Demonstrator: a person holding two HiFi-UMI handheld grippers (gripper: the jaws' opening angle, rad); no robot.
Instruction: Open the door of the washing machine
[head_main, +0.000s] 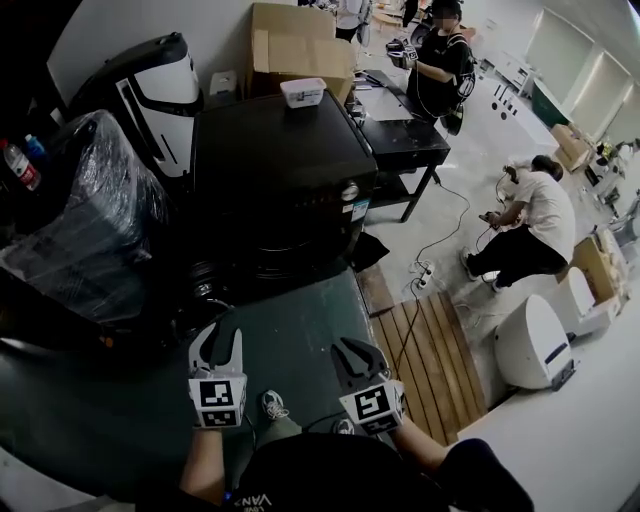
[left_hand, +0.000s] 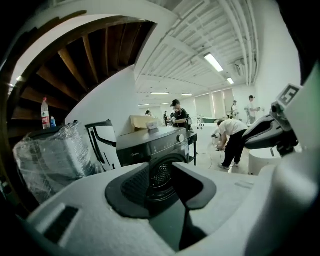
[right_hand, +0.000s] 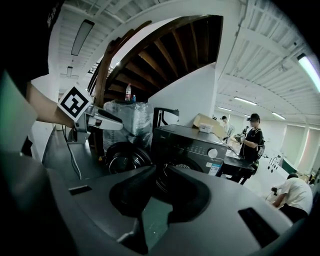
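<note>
Black pads (left_hand: 132, 190) on the white two-jaw left gripper (head_main: 220, 342) stood part way apart, with nothing between them; only the distant perforated metal drum (left_hand: 161, 174) showed through the gap. The white two-jaw right gripper (head_main: 358, 360) was found likewise: jaws parted by a narrower gap, gripping nothing. Both grippers hung in free air above the dark green floor mat (head_main: 300, 320), side by side, pointing forward and somewhat down, touching nothing.

The black front-loading washing machine (head_main: 280, 170) stood ahead of both, well apart from them, its front facing the person. Its round, dark-rimmed door (right_hand: 121, 159) appeared already swung out to the left of the opening and standing upright on its hinge, since the drum lay exposed in both gripper views.

Assessment: the door lay straight ahead of the left gripper and to the left of the right one, so the left was the nearer hand. The task appeared complete or nearly so; any further swing would fall to the left gripper, pushing leftward
</note>
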